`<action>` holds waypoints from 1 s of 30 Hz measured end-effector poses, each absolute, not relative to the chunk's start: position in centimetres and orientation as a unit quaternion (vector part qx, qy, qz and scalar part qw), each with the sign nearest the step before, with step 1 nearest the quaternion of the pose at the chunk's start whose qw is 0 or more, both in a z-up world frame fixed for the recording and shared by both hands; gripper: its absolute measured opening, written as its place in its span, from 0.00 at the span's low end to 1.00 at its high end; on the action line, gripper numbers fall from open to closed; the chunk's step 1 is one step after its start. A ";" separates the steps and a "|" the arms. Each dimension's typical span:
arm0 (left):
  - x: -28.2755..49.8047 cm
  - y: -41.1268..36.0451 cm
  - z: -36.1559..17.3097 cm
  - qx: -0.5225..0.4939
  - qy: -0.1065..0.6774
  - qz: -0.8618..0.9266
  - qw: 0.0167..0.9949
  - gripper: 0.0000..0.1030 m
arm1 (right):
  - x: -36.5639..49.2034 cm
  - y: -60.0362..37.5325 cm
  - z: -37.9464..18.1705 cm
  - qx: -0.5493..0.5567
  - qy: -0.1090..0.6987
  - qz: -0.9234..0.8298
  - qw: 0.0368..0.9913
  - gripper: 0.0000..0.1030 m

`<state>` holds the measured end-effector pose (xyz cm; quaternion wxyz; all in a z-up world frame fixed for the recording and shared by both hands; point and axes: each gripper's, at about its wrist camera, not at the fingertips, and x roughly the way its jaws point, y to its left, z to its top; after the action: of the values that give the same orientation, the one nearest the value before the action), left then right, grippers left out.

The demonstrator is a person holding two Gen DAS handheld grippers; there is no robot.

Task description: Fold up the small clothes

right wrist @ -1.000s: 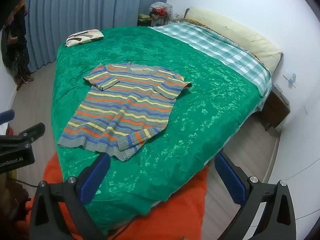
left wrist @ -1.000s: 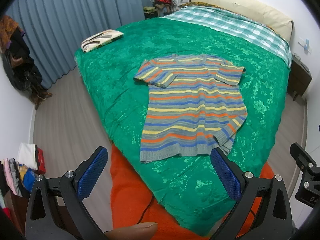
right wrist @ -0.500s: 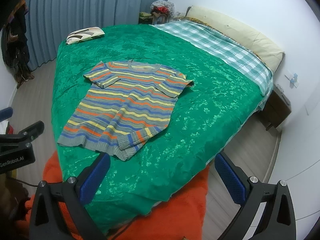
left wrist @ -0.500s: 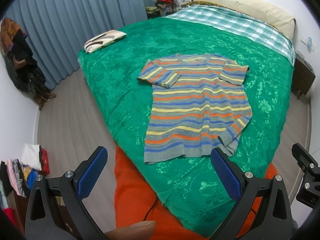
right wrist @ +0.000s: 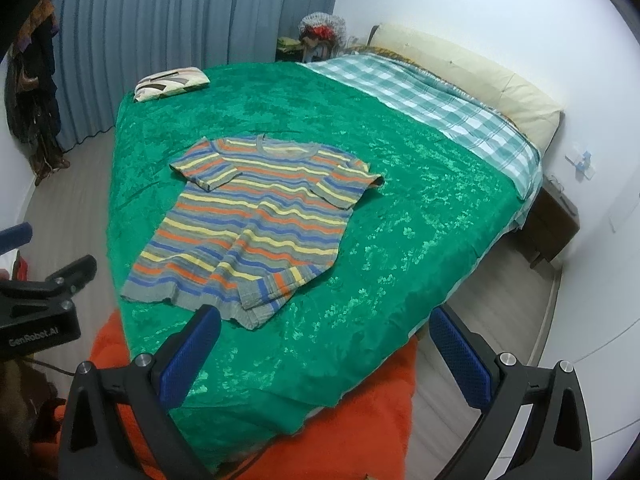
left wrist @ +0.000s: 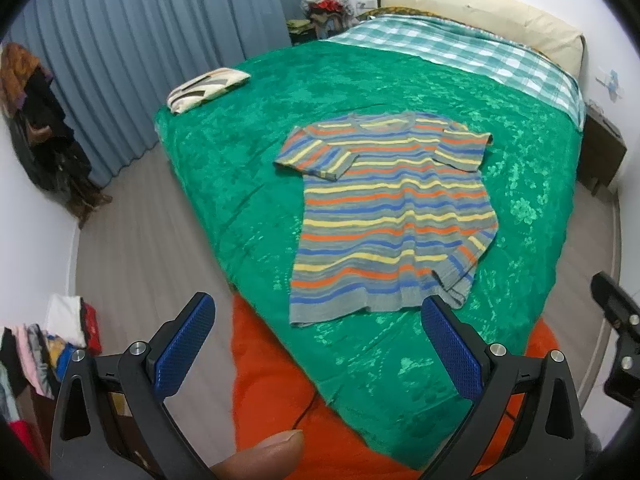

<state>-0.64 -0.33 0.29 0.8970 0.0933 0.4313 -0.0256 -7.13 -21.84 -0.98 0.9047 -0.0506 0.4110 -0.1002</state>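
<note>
A striped knit t-shirt [left wrist: 392, 208] [right wrist: 256, 224] in grey, yellow, orange and blue lies spread flat on the green bedspread [left wrist: 248, 152] [right wrist: 420, 216], neck toward the pillows, its lower right hem corner doubled over. My left gripper [left wrist: 316, 344] hangs open above the foot of the bed, well short of the shirt's hem, with nothing between its blue pads. My right gripper [right wrist: 324, 348] is also open and empty, held over the bed's near corner to the right of the shirt. A thumb tip [left wrist: 260, 458] shows at the bottom of the left wrist view.
A folded patterned cloth [left wrist: 206, 88] lies at the bed's far left corner. A checked blanket [left wrist: 460, 52] and cream pillow [left wrist: 488, 16] are at the head. An orange blanket [left wrist: 280, 392] hangs at the foot. Clothes are piled on the floor [left wrist: 44, 344]; a nightstand [right wrist: 554, 228] stands right.
Both views have drifted slightly back and left, so the shirt sits a little further right and lower in frame. Both grippers stay open; the shirt has not moved.
</note>
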 end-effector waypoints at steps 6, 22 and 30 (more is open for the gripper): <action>-1.7 0.6 1.0 0.082 0.422 -0.035 0.902 1.00 | -9.2 -21.0 0.7 -0.055 0.393 -0.107 0.912 1.00; -1.7 3.6 0.5 0.052 0.423 0.000 0.905 1.00 | -11.2 -19.9 2.7 -0.062 0.355 -0.088 0.928 1.00; 3.0 6.8 -7.0 0.045 0.478 -0.021 0.877 1.00 | -6.6 -24.0 -2.6 0.011 0.369 0.021 0.929 1.00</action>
<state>2.97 6.80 -6.99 0.8769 0.0447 0.4782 -0.0214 -6.58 -24.00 -2.64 0.9291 0.0113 0.3689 0.0213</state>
